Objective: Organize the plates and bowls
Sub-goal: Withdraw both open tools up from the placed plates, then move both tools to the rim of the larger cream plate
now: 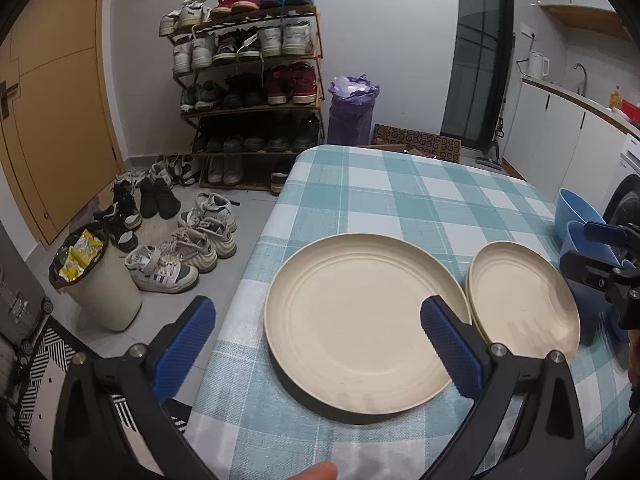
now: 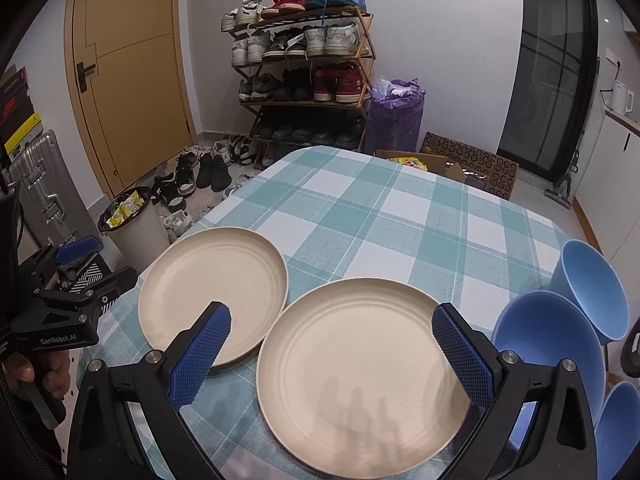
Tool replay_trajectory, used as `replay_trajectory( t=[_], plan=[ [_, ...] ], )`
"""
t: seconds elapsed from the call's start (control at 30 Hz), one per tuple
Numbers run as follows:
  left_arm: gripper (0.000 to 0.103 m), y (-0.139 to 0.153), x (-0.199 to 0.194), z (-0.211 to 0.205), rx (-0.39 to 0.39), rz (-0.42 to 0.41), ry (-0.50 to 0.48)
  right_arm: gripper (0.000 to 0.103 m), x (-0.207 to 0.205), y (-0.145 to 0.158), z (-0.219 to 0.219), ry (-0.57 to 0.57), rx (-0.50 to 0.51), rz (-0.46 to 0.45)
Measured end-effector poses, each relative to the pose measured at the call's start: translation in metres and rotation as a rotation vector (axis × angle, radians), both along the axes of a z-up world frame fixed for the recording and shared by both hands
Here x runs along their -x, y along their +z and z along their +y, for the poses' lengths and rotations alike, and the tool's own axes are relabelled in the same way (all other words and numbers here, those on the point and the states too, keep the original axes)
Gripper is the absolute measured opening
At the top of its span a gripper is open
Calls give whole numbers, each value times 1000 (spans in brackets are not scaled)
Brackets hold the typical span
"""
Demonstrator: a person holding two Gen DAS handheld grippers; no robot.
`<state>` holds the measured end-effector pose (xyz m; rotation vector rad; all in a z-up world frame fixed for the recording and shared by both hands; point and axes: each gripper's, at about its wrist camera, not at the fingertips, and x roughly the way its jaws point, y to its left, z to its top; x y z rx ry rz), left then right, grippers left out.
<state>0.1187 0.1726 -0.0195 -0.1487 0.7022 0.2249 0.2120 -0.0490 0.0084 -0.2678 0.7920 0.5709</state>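
On the worktop (image 2: 360, 208), two cream plates (image 2: 360, 368) lie side by side, blue bowls (image 2: 552, 344) beside them. Both the left gripper (image 1: 316, 336) and right gripper (image 2: 332, 344) are held wide open, empty. One plate's rim should be pinched gently, then stacked squarely.

A teal-and-white checked tablecloth (image 2: 360, 208) covers the table. At 12 o'clock beyond it, a wooden shoe rack (image 2: 304, 64) full of sneakers stands against the white wall. A purple plastic bag (image 2: 396, 116) sits at its 3 o'clock. At 9 o'clock, a beige waste bin (image 1: 100, 292) stands near loose shoes (image 1: 184, 248) and a yellow door (image 2: 132, 80).
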Motion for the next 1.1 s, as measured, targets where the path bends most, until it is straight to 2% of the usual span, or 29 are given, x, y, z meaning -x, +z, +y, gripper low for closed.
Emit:
replay_trajectory(
  t=[0.27, 0.77, 1.1],
  plan=[
    [103, -15, -8, 10, -4, 32, 16, 102, -14, -17, 28, 31, 50, 38],
    [103, -49, -19, 32, 49, 104, 43, 102, -33, -52, 71, 82, 130, 96],
    [102, -66, -23, 32, 70, 128, 36, 102, -46, -75, 95, 121, 172, 128]
  ],
)
